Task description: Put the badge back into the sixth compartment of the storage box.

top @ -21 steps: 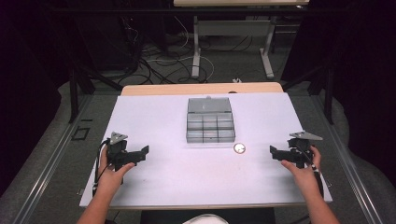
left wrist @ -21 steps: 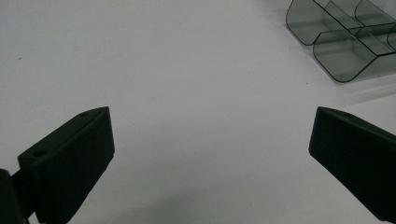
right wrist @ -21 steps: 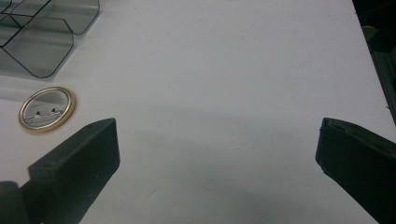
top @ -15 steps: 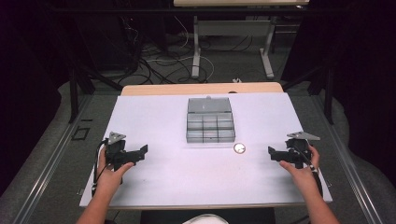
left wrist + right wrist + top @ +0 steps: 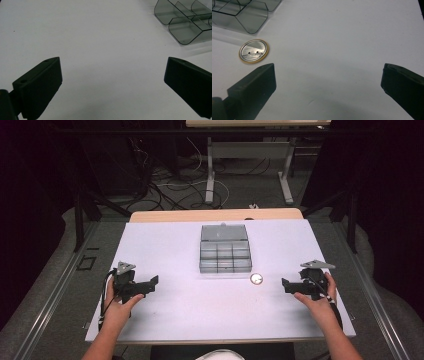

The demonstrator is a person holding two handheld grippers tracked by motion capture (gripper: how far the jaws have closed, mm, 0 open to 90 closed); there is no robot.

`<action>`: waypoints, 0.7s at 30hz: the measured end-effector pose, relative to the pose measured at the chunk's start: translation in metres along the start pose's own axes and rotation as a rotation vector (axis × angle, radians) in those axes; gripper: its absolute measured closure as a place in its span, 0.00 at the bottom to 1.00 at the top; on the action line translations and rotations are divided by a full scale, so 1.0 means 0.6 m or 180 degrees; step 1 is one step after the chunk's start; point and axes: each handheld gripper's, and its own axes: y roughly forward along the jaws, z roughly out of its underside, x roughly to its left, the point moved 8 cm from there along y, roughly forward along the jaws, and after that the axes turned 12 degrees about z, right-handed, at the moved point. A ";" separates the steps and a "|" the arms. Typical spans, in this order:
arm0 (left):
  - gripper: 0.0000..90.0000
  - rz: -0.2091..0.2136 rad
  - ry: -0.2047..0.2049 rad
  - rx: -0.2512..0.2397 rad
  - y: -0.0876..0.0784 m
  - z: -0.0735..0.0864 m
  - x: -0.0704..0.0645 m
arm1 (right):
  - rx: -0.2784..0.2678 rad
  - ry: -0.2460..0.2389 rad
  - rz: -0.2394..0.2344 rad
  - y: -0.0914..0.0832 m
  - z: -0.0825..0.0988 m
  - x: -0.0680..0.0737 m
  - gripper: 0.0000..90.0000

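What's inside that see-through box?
The box has small compartments, and those seen look empty. Its lid stands open at the back. The round badge lies outside on the table, by its corner.

Three views: one fixed overhead, one carried on each gripper.

The white table [image 5: 175,250] is seen from above by the high view, faced forward and down. The left gripper [image 5: 112,82] view is held low and close over the tabletop; the clear compartment box [image 5: 185,22] is shared with the right gripper [image 5: 328,82] view, where a round badge [image 5: 254,51] lies just ahead of one jaw.
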 end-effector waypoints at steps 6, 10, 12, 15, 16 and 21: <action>0.02 0.0003 -0.0002 0.0023 0.001 0.001 -0.001 | 0.0041 -0.0054 -0.0047 -0.001 -0.002 0.012 0.00; 0.02 0.0011 -0.0013 0.0039 0.002 0.002 -0.002 | 0.0055 -0.0104 -0.0058 -0.001 -0.006 0.017 0.00; 0.02 0.0003 -0.0012 0.0028 0.002 0.002 -0.001 | 0.0065 -0.0114 -0.0109 -0.001 -0.010 0.023 0.00; 0.03 0.0004 -0.0023 0.0027 0.002 0.002 -0.001 | 0.0101 -0.0130 -0.0132 -0.005 -0.015 0.030 0.00; 0.03 0.0004 -0.0025 0.0029 0.002 0.002 -0.001 | 0.0098 -0.0137 -0.0148 -0.006 -0.018 0.033 0.00; 0.03 0.0009 -0.0026 0.0037 0.003 0.003 -0.002 | 0.0147 -0.0197 -0.0212 -0.007 -0.034 0.048 0.00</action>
